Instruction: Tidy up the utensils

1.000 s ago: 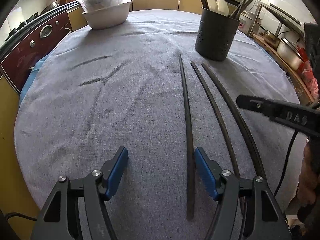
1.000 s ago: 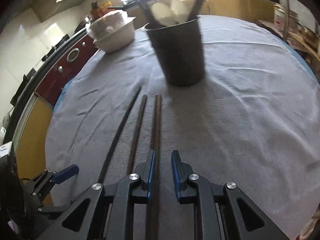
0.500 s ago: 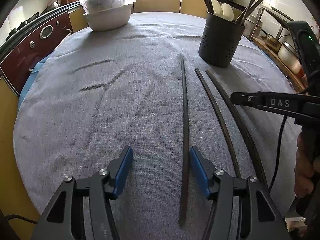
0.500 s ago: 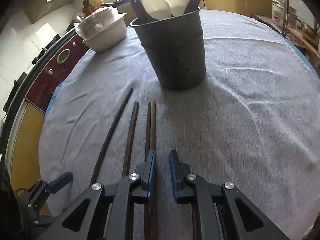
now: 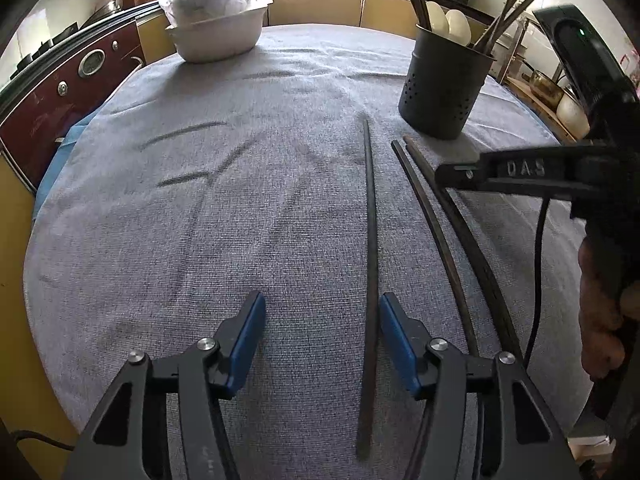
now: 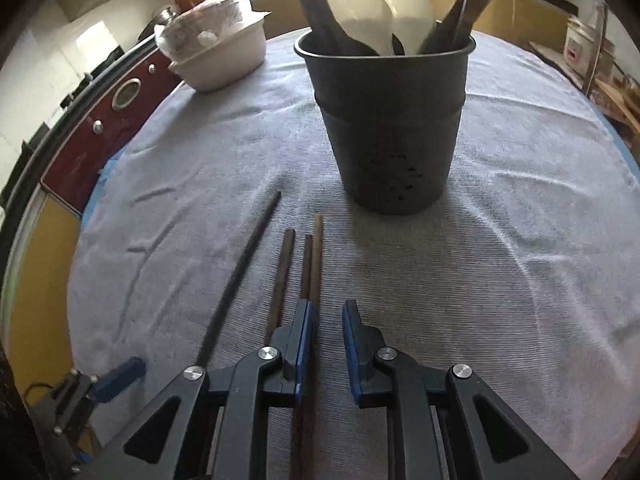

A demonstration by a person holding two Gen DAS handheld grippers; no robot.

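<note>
Four loose chopsticks [image 6: 282, 280] lie on the grey-clothed table [image 5: 160, 248], side by side, pointing at the black perforated utensil holder [image 6: 392, 140] at the far right. The holder stands upright and it's busy in there: two white spoons [image 6: 360, 12] bowl-end up, with dark chopsticks leaning out on either side of them. Over at the far left, a white basin [image 5: 218, 38] holds white crockery wrapped in clear plastic; what exactly, can't tell.

Now the hands. The left gripper [image 5: 320, 308] tilts steeply down at the near edge, jaws released and standing wide. The leftmost chopstick, the long dark one [image 5: 370, 240], runs up between them, just beside the right pad [image 5: 394, 336], nothing pressing on it.

The right gripper [image 6: 328, 308] also tilts steeply down, near the holder, jaws released with only a narrow gap and nothing in it. The two rightmost chopsticks, lying touching as a pair, pass beneath its left finger [image 6: 302, 340]. From the left camera, a person's hand [image 5: 600, 312] wraps the right gripper's handle at the right edge.
</note>
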